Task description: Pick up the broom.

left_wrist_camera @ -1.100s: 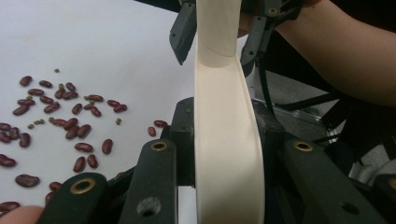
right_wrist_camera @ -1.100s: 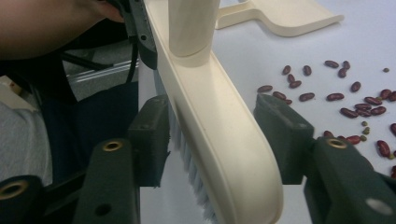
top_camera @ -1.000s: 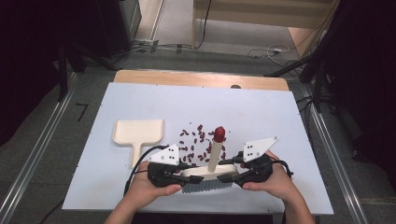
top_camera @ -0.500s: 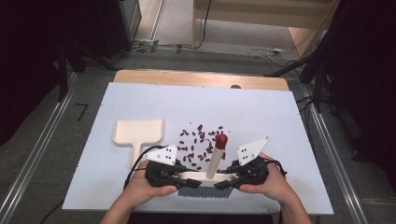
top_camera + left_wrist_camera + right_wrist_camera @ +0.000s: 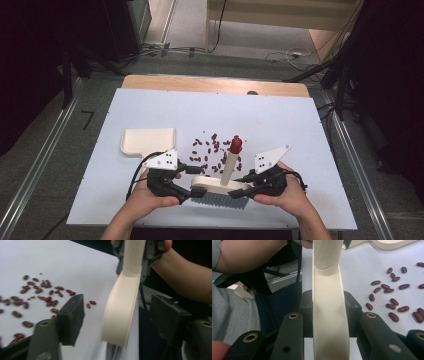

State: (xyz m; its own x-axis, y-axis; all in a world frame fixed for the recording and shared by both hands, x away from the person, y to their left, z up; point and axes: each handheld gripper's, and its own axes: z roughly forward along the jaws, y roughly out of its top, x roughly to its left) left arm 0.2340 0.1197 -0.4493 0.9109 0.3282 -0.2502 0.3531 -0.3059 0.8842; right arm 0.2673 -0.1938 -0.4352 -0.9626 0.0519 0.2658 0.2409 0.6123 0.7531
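a white bench (image 5: 150, 110) stands on a grey floor, a wooden strip along its far edge; near the middle of the front edge lies a cream brush (image 5: 222, 186), its long body running left to right along that edge, bristles down, its handle rising tilted toward the far side and ending in a red tip; the right gripper (image 5: 248, 181) is clamped on the brush's right end, pads pressing both flanks; the left gripper (image 5: 196, 189) has just been opening, its jaws wide with the brush's left end between them, untouched; red beans (image 5: 212, 152) lie scattered just beyond the brush; a cream dustpan (image 5: 147, 142) rests left of the beans.
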